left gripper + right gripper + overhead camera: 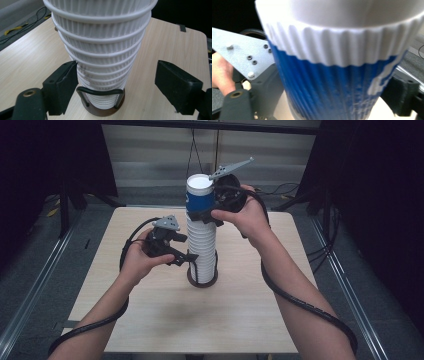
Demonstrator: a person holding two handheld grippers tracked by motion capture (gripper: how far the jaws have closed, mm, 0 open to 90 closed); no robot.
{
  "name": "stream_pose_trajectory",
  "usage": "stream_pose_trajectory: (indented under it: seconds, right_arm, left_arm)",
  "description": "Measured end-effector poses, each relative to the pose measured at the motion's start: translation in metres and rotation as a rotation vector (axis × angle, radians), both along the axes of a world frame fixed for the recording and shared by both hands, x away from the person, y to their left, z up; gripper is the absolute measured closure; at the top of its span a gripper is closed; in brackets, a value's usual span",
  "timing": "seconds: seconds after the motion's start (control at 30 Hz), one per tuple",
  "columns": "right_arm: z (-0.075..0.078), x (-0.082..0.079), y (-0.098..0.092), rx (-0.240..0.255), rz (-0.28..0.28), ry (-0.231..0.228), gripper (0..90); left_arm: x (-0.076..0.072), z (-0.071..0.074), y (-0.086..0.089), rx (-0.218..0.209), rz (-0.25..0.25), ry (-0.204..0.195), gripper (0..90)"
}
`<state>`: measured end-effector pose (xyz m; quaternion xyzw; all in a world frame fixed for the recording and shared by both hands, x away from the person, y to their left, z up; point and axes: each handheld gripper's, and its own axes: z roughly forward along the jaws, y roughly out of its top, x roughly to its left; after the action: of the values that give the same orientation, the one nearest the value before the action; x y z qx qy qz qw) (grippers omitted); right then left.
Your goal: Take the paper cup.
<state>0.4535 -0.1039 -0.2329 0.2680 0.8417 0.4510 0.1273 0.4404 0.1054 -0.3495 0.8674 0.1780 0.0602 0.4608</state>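
Observation:
A tall stack of white ribbed paper cups (201, 245) stands upside down on a brown round base (202, 281) with a wire holder, at the middle of the table. On top sits a blue cup (199, 195) with a white band. My right gripper (202, 216) is shut on the blue cup (332, 82), one jaw on each side of it. My left gripper (189, 257) is open low around the stack (100, 50). Its left jaw is close against the cups and its right jaw stands well apart.
The light wooden table (150, 320) has bare room all around the base (105, 110). Black curtains and cables on the floor lie beyond the table's far edge. In the right gripper view, the left gripper's grey plate (244, 57) and the hand (222, 72) show behind the cup.

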Motion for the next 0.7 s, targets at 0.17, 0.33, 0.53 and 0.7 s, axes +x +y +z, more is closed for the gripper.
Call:
stream_pose_trajectory:
  seconds: [0.17,0.33,0.53,0.7]
  right_arm:
    - [0.0,0.0,-0.001,0.012,-0.008,-0.003,17.0]
    - [0.001,0.0,-0.001,0.009,-0.008,-0.006,17.3]
    - [0.001,0.0,-0.001,0.007,-0.009,-0.004,17.6]
    - [0.001,-0.001,0.0,0.004,-0.013,-0.003,17.8]
  left_arm:
    - [0.001,0.0,-0.001,-0.015,0.018,-0.001,18.5]
    - [0.002,0.004,-0.001,-0.034,0.018,-0.008,18.4]
    - [0.003,0.021,0.005,-0.031,0.017,-0.017,16.1]
    - [0.005,0.035,0.009,-0.03,0.019,-0.011,15.2]
